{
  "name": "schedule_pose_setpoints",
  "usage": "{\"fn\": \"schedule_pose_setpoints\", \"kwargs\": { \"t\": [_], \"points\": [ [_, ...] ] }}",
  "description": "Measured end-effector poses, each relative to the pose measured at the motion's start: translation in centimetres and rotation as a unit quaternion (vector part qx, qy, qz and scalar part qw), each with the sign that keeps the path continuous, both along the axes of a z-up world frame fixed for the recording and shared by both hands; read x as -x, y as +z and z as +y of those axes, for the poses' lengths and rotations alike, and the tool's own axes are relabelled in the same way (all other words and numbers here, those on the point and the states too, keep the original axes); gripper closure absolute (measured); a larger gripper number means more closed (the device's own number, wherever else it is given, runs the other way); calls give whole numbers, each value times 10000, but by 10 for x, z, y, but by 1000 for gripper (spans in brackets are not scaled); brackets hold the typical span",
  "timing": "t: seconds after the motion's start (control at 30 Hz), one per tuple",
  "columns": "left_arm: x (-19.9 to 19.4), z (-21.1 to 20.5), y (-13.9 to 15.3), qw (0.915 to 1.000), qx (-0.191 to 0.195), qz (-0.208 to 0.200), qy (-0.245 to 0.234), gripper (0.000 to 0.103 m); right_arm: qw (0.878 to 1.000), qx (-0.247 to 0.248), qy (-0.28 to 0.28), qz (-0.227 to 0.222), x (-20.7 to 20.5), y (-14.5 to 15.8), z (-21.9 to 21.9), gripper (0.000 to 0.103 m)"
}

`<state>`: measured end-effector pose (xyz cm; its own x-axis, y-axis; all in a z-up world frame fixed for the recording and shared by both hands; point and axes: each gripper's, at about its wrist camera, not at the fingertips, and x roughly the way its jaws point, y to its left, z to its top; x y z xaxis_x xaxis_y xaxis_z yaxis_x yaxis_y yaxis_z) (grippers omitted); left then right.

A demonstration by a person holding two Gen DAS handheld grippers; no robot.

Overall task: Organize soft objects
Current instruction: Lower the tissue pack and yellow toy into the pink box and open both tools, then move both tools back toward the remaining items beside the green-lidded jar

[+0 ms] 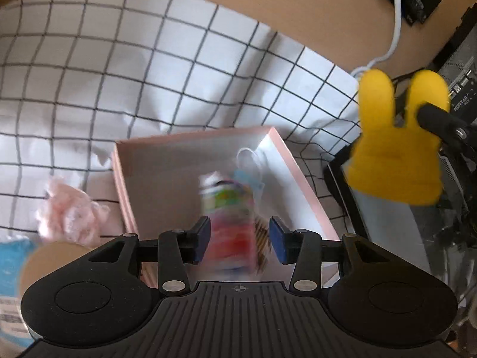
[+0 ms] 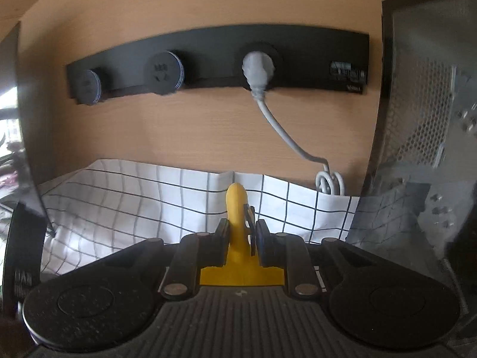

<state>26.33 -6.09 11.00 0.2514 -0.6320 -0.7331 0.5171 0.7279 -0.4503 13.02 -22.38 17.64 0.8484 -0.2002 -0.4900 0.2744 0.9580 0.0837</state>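
Note:
In the left wrist view my left gripper (image 1: 238, 240) is open above a pink open box (image 1: 275, 141). A blurred multicoloured soft toy (image 1: 229, 220) is between and below the fingers, inside the box, not gripped. A pink fluffy item (image 1: 71, 211) lies on the cloth left of the box. At the right a yellow bunny-shaped soft piece (image 1: 393, 149) hangs in my right gripper. In the right wrist view my right gripper (image 2: 241, 235) is shut on that yellow soft piece (image 2: 237, 205), held above the checked cloth.
A white cloth with a black grid (image 1: 149, 68) covers the table. A wooden back wall holds a black power strip (image 2: 208, 62) with a white plug and cable (image 2: 259, 71). A computer case (image 2: 423, 119) stands at the right. A blue item (image 1: 12, 256) sits at the left edge.

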Motion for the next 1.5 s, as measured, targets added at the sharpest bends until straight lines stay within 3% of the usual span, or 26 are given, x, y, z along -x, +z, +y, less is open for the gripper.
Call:
{"fn": "schedule_pose_setpoints", "kwargs": {
  "t": [0.23,0.33,0.47,0.6,0.7,0.77,0.93,1.03,1.1,1.17,1.2,1.23,1.33,1.5],
  "points": [
    [33,31,6,9992,29,-310,-233,56,9966,-737,317,-167,-33,-30,-2,85],
    [45,59,8,9993,261,-239,-83,56,9969,-621,303,-374,-48,-59,6,85],
    [64,102,6,9981,423,-305,323,56,9916,-920,198,886,-80,-116,12,85],
    [82,152,12,9931,451,-492,961,56,9930,-609,336,952,-68,-120,25,84],
    [89,193,19,9855,513,-583,1510,56,9913,-625,395,1089,-59,-111,29,66],
    [94,222,21,9769,453,-669,1977,56,9927,-589,341,998,-46,-102,32,42],
    [116,296,20,9511,360,-854,2946,56,9953,-199,479,817,-1,-81,54,36],
    [128,339,11,9280,182,-834,3626,56,9949,-38,657,764,21,-75,74,34],
    [137,370,4,9062,69,-773,4157,56,9944,50,762,737,31,-73,89,31],
    [144,397,-1,8908,-34,-636,4499,56,9934,-2,884,733,37,-72,105,29],
    [146,407,-4,8873,-97,-557,4577,56,9925,-63,958,753,38,-73,113,29],
    [148,416,-8,8873,-173,-475,4585,56,9916,-118,1027,779,38,-74,121,29],
    [147,414,-18,9003,-322,-292,4331,56,9855,-155,1364,997,35,-84,151,28],
    [139,393,-30,9323,-482,-371,3564,56,9709,234,1903,1435,41,-108,202,28]
  ]
}}
